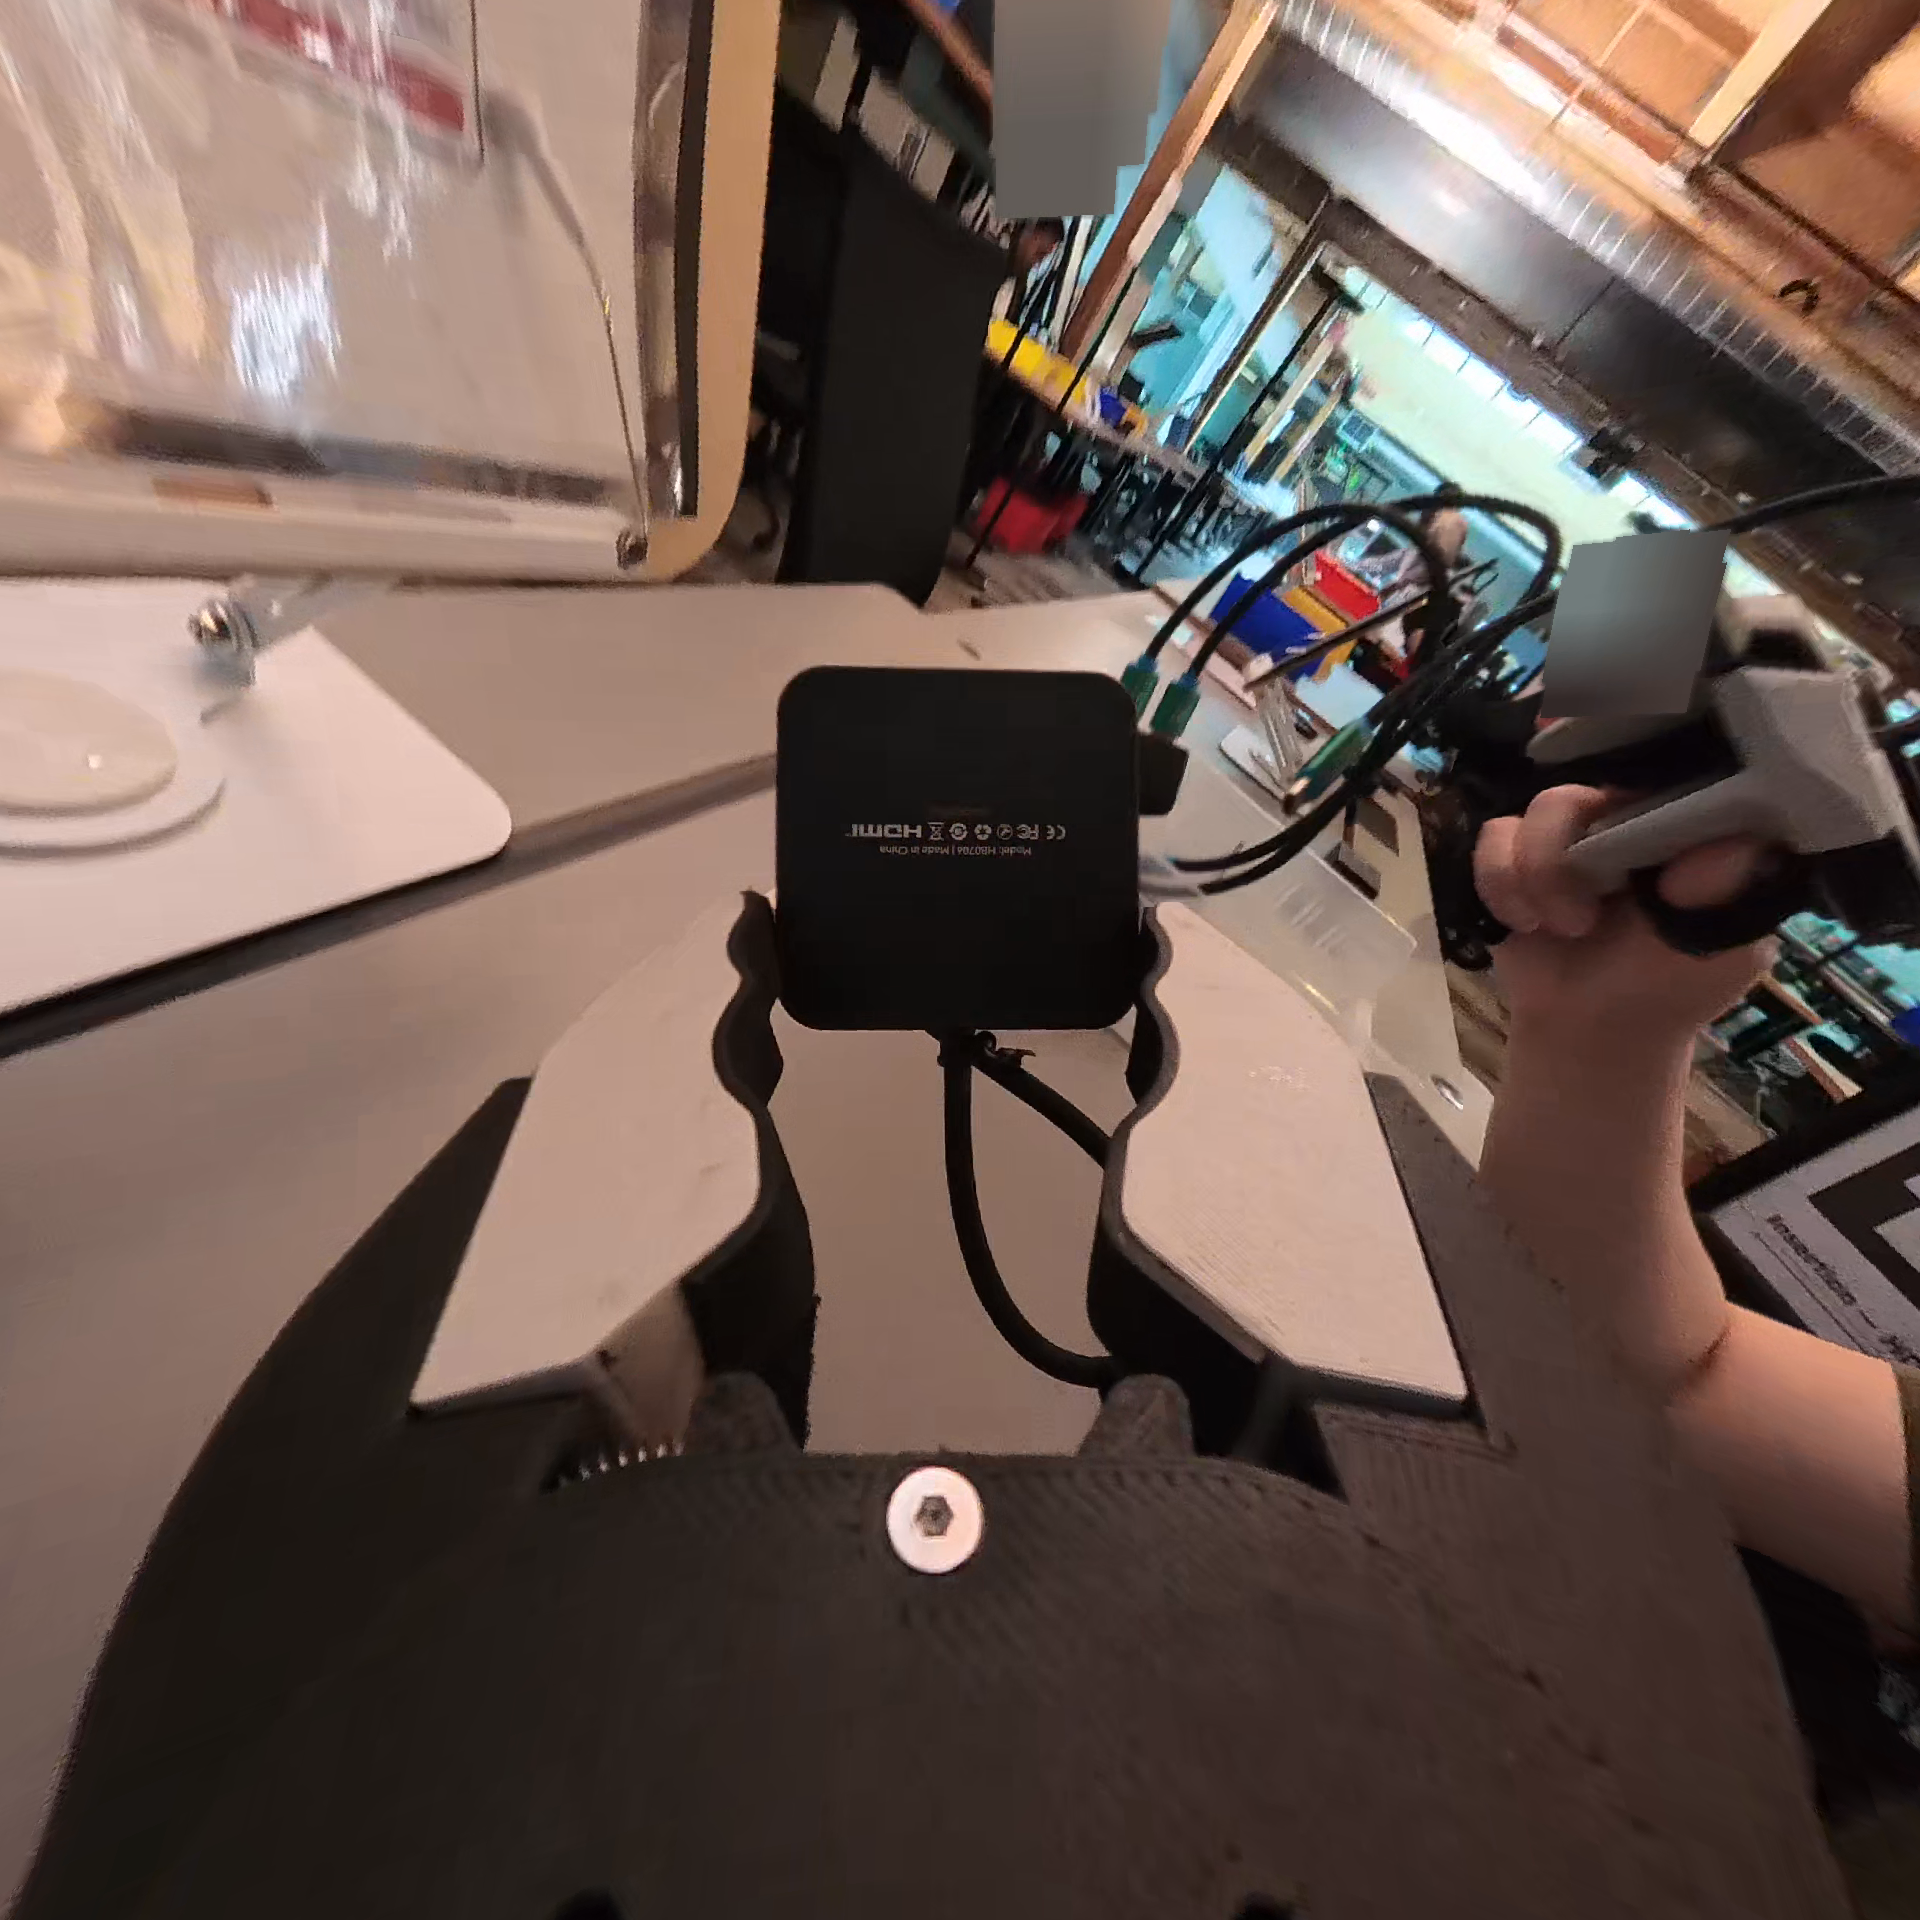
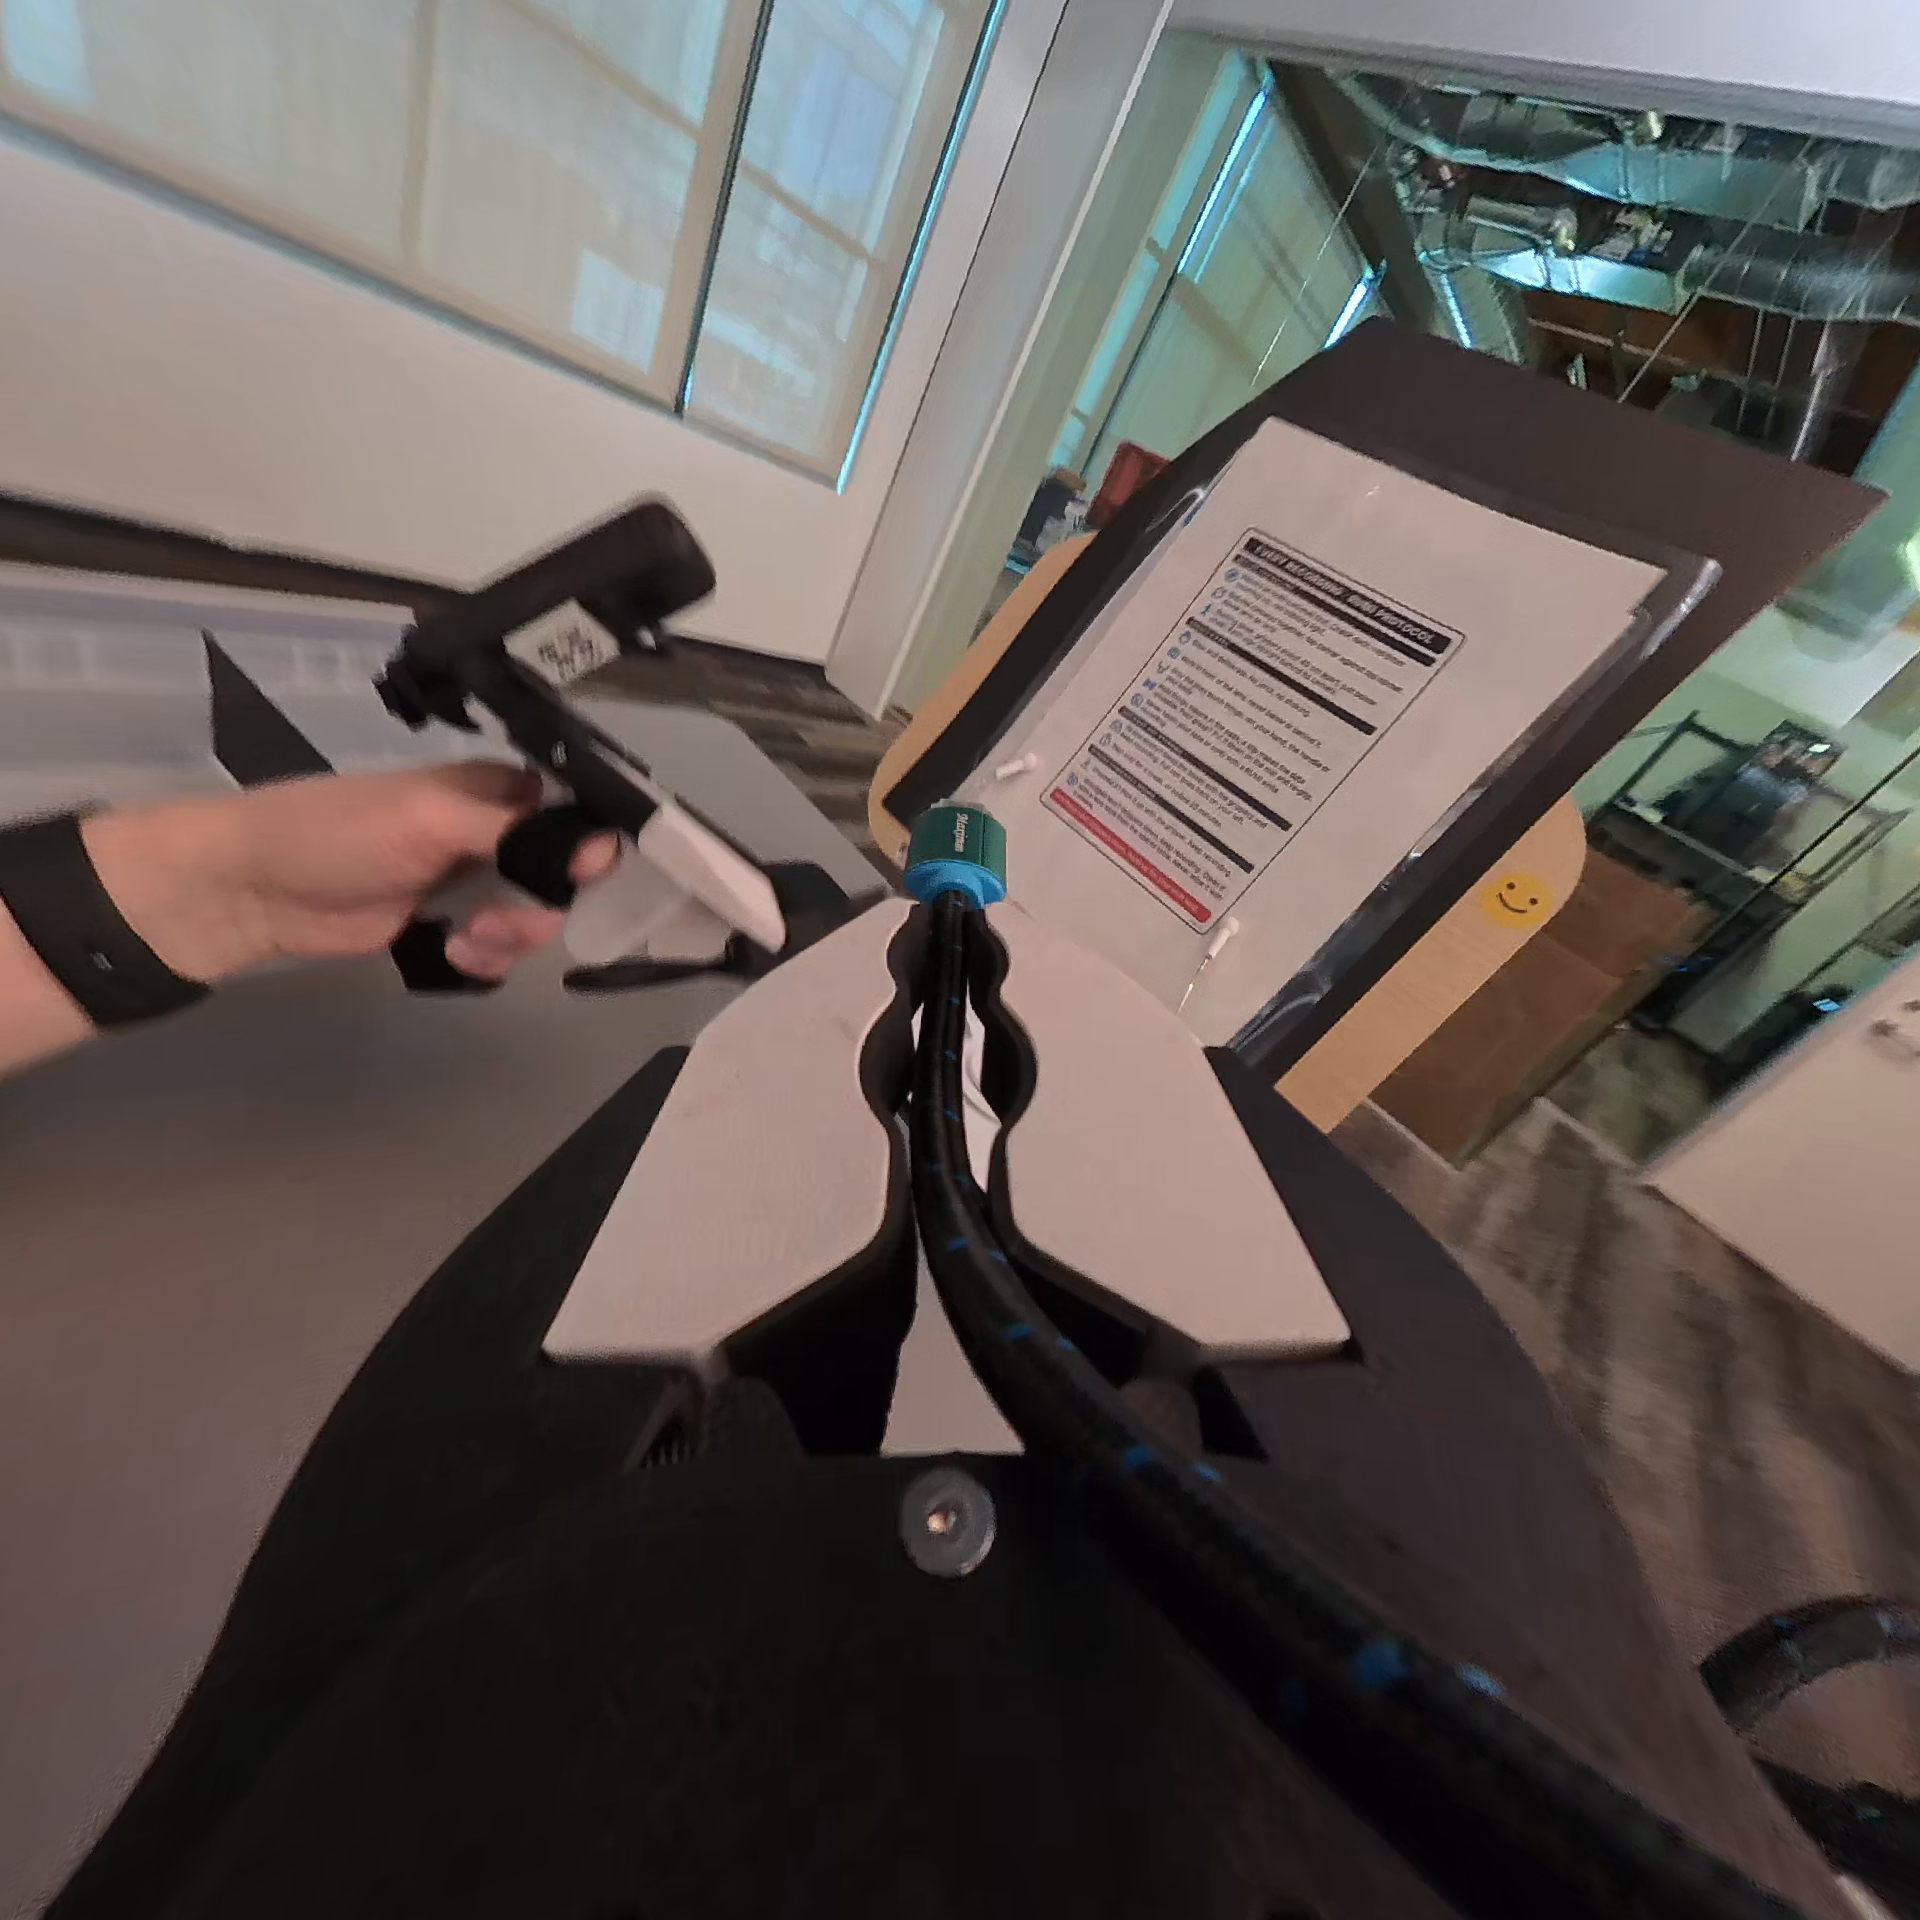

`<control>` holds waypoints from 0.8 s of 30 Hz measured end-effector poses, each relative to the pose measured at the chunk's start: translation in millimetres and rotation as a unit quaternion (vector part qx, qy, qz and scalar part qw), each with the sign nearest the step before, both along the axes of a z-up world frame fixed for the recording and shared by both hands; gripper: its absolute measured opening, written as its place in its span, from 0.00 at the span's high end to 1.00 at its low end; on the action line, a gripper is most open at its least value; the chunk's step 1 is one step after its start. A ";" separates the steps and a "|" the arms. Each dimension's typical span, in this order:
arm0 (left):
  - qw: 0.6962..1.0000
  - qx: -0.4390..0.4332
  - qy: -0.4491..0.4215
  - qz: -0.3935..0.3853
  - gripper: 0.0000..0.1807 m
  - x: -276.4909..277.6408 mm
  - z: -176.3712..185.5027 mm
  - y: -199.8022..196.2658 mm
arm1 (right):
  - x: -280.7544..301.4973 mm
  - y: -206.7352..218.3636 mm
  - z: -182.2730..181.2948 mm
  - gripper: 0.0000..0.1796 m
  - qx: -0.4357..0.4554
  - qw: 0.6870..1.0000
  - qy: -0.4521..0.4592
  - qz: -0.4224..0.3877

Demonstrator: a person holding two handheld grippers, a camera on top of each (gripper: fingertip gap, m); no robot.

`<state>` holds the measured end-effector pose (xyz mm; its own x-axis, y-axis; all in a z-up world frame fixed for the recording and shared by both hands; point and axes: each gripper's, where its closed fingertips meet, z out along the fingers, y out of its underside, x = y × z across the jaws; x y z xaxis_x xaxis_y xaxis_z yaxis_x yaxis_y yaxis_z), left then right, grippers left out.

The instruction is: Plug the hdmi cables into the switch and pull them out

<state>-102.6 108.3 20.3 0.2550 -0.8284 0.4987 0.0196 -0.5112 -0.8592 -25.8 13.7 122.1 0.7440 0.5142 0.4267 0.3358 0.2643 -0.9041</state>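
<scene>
In the left wrist view my left gripper (image 1: 951, 935) is shut on the black square HDMI switch (image 1: 956, 847) and holds it above the grey table (image 1: 260, 1195). The switch's own black lead (image 1: 971, 1195) hangs back between my fingers. A black plug (image 1: 1164, 769) sits at its right side, and several black cables with green connectors (image 1: 1340, 748) arch beside it. The right gripper (image 1: 1766, 790) shows to the right, in a hand. In the right wrist view my right gripper (image 2: 948, 956) is shut on a black braided HDMI cable (image 2: 940, 1122), just behind its green and blue connector (image 2: 954, 854). The left gripper (image 2: 582, 727) is at the left.
A clear sign holder with a printed sheet (image 2: 1299, 748) stands ahead of the right gripper; it also shows in the left wrist view (image 1: 312, 312) on a white base plate (image 1: 312, 790). A yellow smiley sticker (image 2: 1515, 900) is on a wooden panel. A printed marker card (image 1: 1849, 1247) lies at right.
</scene>
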 end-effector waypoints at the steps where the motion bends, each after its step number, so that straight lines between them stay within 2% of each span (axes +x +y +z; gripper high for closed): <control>1: 1.000 0.014 -0.008 0.001 0.64 -0.1 4.8 -0.8 | -2.6 0.5 -2.8 0.96 0.002 1.000 -0.017 -0.004; 5: 0.998 0.059 -0.030 -0.006 0.64 2.1 18.3 -7.6 | -15.6 1.0 -13.3 0.96 0.020 0.996 -0.081 -0.015; 11: 0.996 0.081 -0.020 -0.018 0.64 8.2 19.8 -14.7 | -30.3 3.9 -28.5 0.96 0.031 0.989 -0.143 -0.023; 24: 0.995 0.096 -0.006 -0.033 0.64 15.1 21.9 -23.9 | -33.4 11.5 -43.3 0.96 0.029 0.982 -0.183 -0.034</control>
